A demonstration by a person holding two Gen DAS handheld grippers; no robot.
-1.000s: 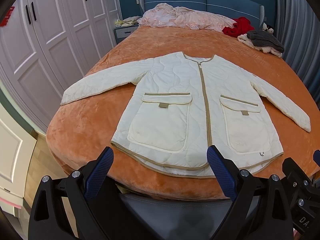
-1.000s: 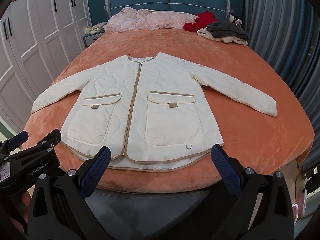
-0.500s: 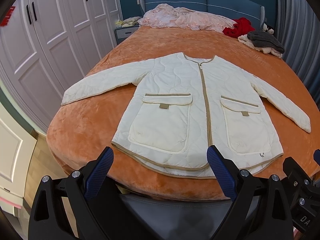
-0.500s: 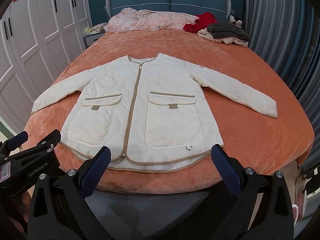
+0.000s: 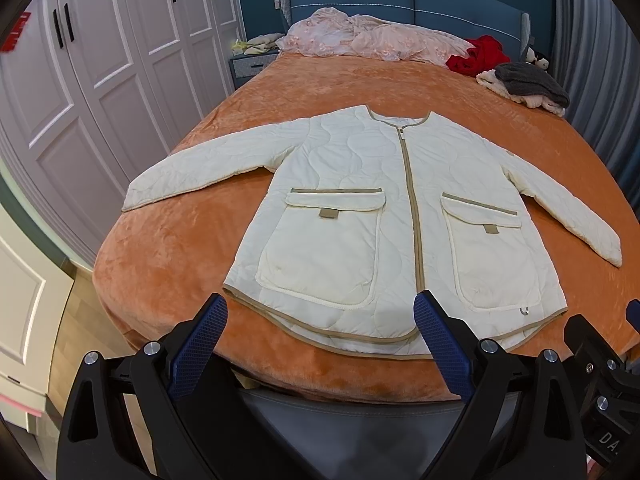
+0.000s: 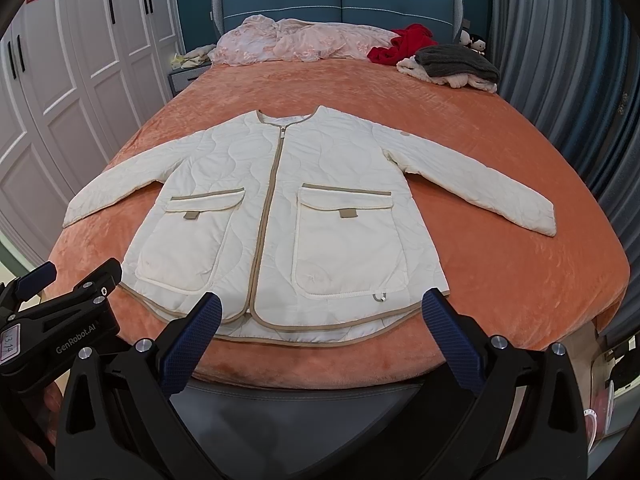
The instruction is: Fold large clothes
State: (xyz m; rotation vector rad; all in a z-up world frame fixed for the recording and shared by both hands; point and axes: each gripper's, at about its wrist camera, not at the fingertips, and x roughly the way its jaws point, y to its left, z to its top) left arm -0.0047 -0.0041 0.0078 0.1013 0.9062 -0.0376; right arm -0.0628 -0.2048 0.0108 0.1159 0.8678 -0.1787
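White wardrobe doors (image 5: 100,80) filled the left of both frames, and an orange bed (image 5: 168,248) took up the middle, with a blue headboard (image 6: 340,0) at the top. Along the head of the bed, left to right, lay a pink quilt (image 5: 368,38), a red garment (image 5: 478,56) and a grey-and-cream pile (image 5: 528,84), all well apart from the work.

Centre frame, a cream quilted jacket (image 5: 376,200) lay flat and face up, zipped, collar toward the headboard, hem near the bed's front edge. Its sleeve on the left (image 5: 208,168) stretched toward the wardrobe side, and the sleeve on the right (image 5: 568,216) angled down toward the right edge. Both were fully spread, with no fold made anywhere.

At the bottom of each frame the tongs hung short of the hem, touching nothing. The left gripper (image 5: 320,336) stood wide and empty, framing the left pocket's lower edge; the right gripper (image 6: 320,332) was likewise wide and empty, below the right pocket.

Judging by this, the folding had not begun and the step in hand was the approach. The next move probably called for pinching a sleeve cuff or a shoulder and hem corner, then carrying that side over the body toward the zip, lifting enough that the padded fabric did not drag and bunch on the plush cover
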